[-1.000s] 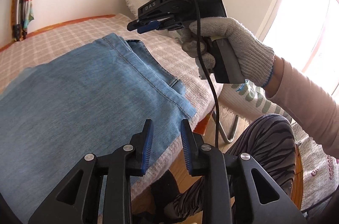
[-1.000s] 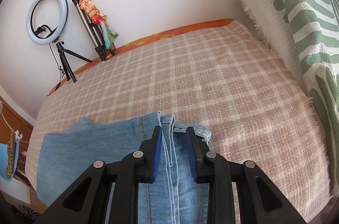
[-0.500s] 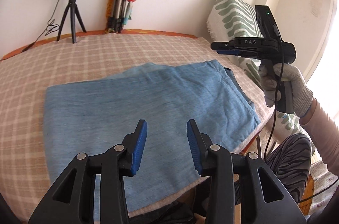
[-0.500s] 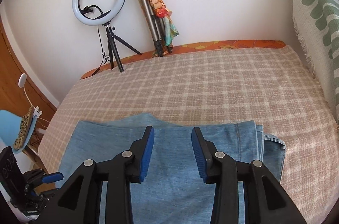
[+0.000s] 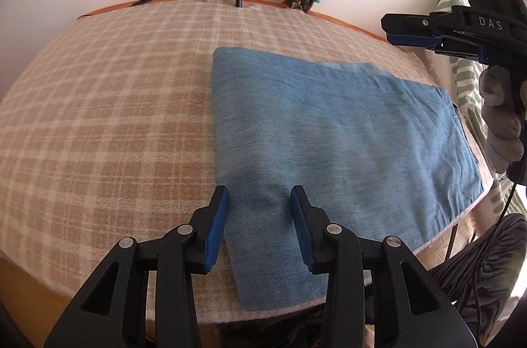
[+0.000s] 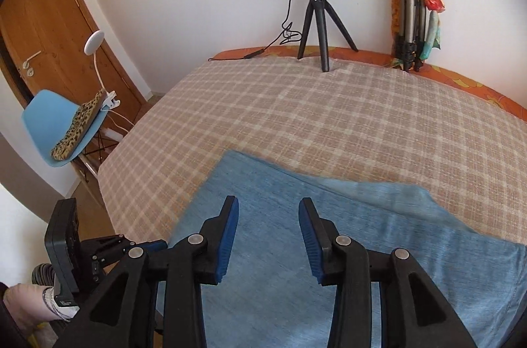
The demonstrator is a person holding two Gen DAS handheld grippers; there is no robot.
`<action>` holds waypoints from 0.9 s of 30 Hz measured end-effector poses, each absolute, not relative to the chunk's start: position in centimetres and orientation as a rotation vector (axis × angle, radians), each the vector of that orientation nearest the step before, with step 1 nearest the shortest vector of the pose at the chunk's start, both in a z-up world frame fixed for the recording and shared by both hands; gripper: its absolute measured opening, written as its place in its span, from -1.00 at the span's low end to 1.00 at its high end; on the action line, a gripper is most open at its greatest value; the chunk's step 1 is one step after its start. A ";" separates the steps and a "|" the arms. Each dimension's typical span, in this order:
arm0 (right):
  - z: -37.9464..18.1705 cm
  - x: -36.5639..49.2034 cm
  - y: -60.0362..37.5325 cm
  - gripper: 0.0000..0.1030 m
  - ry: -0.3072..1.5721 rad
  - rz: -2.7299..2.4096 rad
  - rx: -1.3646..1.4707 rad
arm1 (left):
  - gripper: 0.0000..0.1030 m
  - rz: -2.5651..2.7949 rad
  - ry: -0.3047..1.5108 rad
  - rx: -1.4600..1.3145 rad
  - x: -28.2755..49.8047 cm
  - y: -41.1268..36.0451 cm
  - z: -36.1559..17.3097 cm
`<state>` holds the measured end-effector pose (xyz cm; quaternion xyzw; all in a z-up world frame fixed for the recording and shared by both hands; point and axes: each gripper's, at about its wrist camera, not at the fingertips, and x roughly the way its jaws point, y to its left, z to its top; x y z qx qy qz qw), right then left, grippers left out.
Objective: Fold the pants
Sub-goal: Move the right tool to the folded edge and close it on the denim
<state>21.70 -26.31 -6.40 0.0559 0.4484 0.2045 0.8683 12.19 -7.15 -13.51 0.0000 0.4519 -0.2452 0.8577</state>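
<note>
Light blue denim pants (image 5: pixel 336 130) lie folded flat in a rectangle on the plaid bed cover (image 5: pixel 108 104); they also show in the right wrist view (image 6: pixel 329 249). My left gripper (image 5: pixel 258 203) is open and empty, hovering over the pants' near left corner. My right gripper (image 6: pixel 268 213) is open and empty above the pants' left half. In the left wrist view the right gripper (image 5: pixel 428 33) is held in a gloved hand above the pants' right end. In the right wrist view the left gripper (image 6: pixel 131 246) shows at lower left.
A ring light on a tripod (image 6: pixel 313 2) and a folded tripod with a scarf (image 6: pixel 411 2) stand at the far bed edge by the wall. A blue chair (image 6: pixel 62 124) and a wooden door (image 6: pixel 49 28) are left of the bed. A green patterned pillow (image 5: pixel 461 78) lies right.
Both grippers have opened wider and swung left along the pants. The right gripper let go of the hem it straddled a second ago. The pants lie flat and folded.
</note>
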 end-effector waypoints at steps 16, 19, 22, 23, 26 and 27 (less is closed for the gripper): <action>-12.0 30.6 -13.8 0.07 1.282 0.369 -0.089 | -0.23 -0.519 0.964 -0.059 11.4 -5.0 -14.1; -12.9 31.5 -12.5 0.07 1.321 0.336 -0.127 | -0.23 -0.524 0.964 -0.066 11.2 -4.7 -14.1; -13.9 32.0 -11.0 0.11 1.351 0.317 -0.194 | -0.24 -0.527 0.965 -0.074 11.1 -4.4 -14.1; -14.2 32.1 -10.7 0.11 1.361 0.308 -0.212 | -0.24 -0.527 0.966 -0.075 11.0 -4.4 -14.1; -15.2 32.2 -10.1 0.02 1.374 0.286 -0.263 | -0.24 -0.530 0.968 -0.085 10.8 -4.1 -14.1; -15.4 32.1 -10.0 -0.03 1.370 0.281 -0.274 | -0.24 -0.532 0.971 -0.095 10.8 -3.9 -14.1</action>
